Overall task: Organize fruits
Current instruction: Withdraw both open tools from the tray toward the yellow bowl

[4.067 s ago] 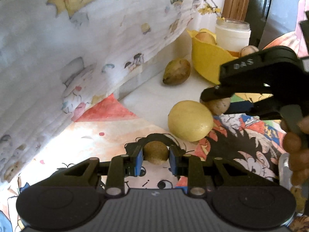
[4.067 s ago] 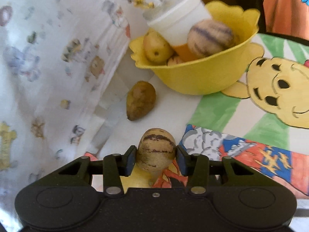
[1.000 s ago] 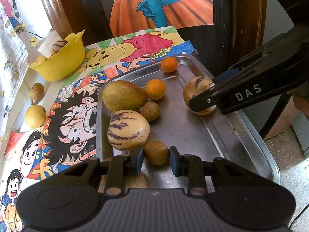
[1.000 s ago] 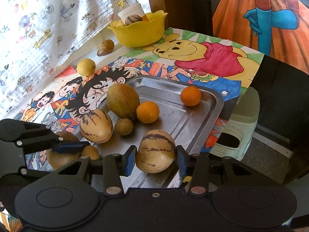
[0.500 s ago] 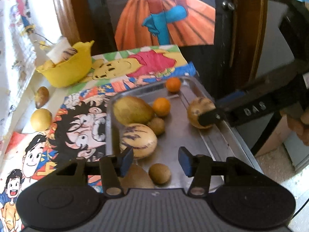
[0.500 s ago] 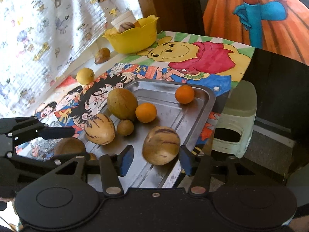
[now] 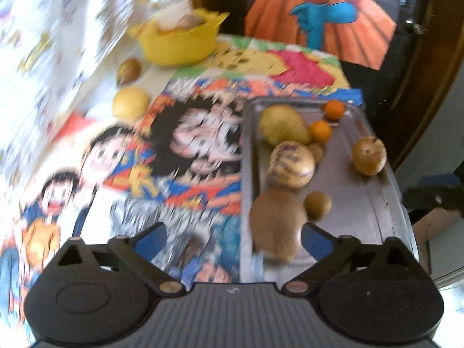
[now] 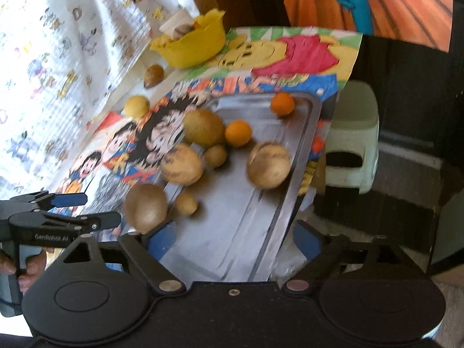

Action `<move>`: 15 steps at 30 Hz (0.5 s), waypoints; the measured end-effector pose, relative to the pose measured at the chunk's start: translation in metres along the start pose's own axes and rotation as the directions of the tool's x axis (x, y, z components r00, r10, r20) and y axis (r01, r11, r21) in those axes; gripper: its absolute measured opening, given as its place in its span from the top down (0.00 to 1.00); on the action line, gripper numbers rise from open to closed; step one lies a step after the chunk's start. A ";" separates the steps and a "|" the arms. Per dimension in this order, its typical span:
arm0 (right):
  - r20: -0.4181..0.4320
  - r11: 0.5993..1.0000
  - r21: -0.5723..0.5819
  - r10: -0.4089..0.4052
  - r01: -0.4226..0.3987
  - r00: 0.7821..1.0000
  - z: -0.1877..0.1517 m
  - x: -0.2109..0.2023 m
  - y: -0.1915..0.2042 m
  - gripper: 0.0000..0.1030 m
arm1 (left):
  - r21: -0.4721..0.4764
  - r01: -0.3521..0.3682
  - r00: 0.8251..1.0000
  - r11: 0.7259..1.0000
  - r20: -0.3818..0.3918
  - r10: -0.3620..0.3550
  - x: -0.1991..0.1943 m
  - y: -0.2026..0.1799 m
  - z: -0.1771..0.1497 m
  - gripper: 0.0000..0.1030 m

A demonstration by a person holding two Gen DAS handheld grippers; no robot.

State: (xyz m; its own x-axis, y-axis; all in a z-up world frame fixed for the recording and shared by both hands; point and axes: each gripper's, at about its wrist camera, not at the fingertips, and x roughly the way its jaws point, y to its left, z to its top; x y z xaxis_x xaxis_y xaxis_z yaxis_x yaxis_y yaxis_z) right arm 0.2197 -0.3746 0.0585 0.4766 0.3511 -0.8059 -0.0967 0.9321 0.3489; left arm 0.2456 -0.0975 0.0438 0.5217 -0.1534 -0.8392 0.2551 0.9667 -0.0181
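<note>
A steel tray (image 7: 362,203) (image 8: 255,232) holds several fruits: a green mango (image 7: 282,124), two striped melons (image 7: 291,164) (image 7: 369,155), two oranges (image 7: 320,131), a big brown fruit (image 7: 275,226) and small brown kiwis (image 7: 317,204). My left gripper (image 7: 233,239) is open and empty, above the tray's left edge. My right gripper (image 8: 232,239) is open and empty, above the tray's near end; the striped melon (image 8: 268,164) lies free ahead of it. The left gripper also shows in the right wrist view (image 8: 87,210).
A yellow bowl (image 7: 177,46) with fruit stands at the back left. A lemon (image 7: 130,103) and a brown fruit (image 7: 129,71) lie on the table by the curtain. Cartoon posters cover the table. A pale stool (image 8: 353,145) stands beyond the table's right edge.
Both grippers let go of their fruit on the tray and opened wide. They have drawn back and up; the left one has swung left.
</note>
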 end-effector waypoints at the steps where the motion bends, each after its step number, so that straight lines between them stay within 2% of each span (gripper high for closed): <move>1: -0.028 1.000 0.002 -0.003 0.003 1.000 -0.001 0.000 0.004 0.08 | -0.019 0.003 1.000 1.000 -0.025 -0.004 0.000 0.005 -0.002 0.01; 4: -0.115 1.000 0.005 -0.018 0.019 0.993 -0.006 0.001 0.018 0.06 | -0.052 -0.005 0.995 0.999 -0.102 -0.001 0.000 0.016 -0.011 0.01; 9: -0.227 0.999 0.019 -0.022 0.027 0.974 -0.017 0.008 0.039 0.01 | -0.076 -0.020 0.976 0.997 -0.219 0.003 0.002 0.031 -0.025 0.01; 15: -0.302 1.000 0.011 0.015 -0.012 0.953 -0.021 0.017 0.070 0.01 | -0.094 -0.054 0.958 0.994 -0.285 0.025 -0.003 0.049 -0.036 0.01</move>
State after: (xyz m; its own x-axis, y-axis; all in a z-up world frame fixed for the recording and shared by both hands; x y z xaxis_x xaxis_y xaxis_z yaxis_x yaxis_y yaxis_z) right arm 0.2026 -0.3013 0.0598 0.1888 0.3756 -0.9073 -0.0926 0.9266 0.3643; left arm 0.2271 -0.0420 0.0258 0.2740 -0.0640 -0.9596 0.1488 0.9886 -0.0235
